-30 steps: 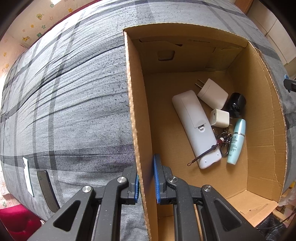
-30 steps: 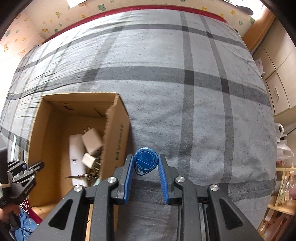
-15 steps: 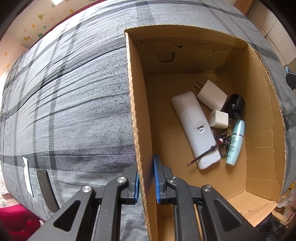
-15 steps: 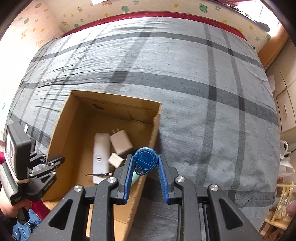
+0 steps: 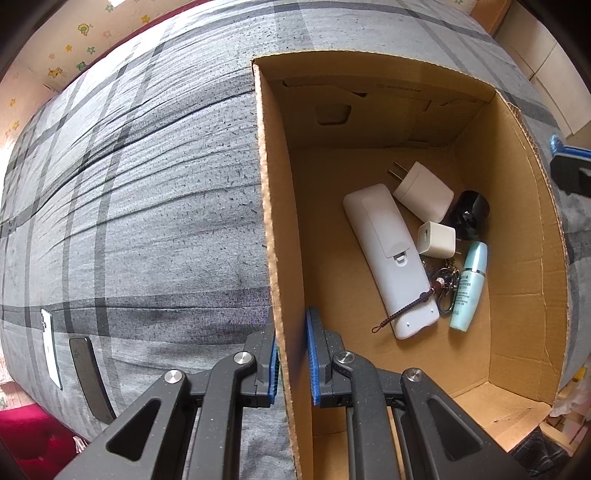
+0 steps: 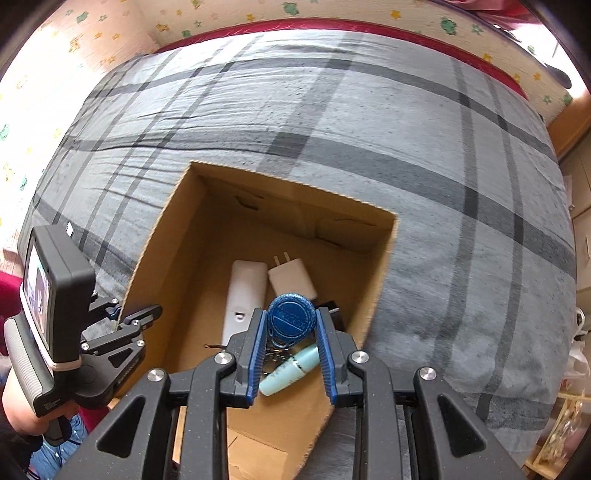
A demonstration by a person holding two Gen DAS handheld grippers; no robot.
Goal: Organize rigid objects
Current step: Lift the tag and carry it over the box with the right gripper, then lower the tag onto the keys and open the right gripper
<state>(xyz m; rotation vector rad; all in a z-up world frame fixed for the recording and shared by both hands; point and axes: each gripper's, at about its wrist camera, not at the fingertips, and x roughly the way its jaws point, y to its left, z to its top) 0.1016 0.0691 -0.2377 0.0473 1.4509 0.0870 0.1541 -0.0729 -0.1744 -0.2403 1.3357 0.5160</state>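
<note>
A bed [image 6: 424,155] covered in grey plaid is seen, backed by wallpaper [image 6: 229,14] printed with stars and animals; a red mattress edge runs beneath it. One cardboard box [image 5: 524,229] stands open on the cover. Inside are counted one white remote [image 5: 388,258], two white chargers [image 5: 424,192], one black object [image 5: 467,218], one pale green tube [image 5: 469,284] and one bunch of keys [image 5: 445,284]. Two phones [image 5: 88,373] lie on the cover near its edge. The box wall is clamped by the left gripper [image 5: 291,354]. A blue tag [image 6: 291,321] is gripped by the right gripper [image 6: 291,332] above the box.
</note>
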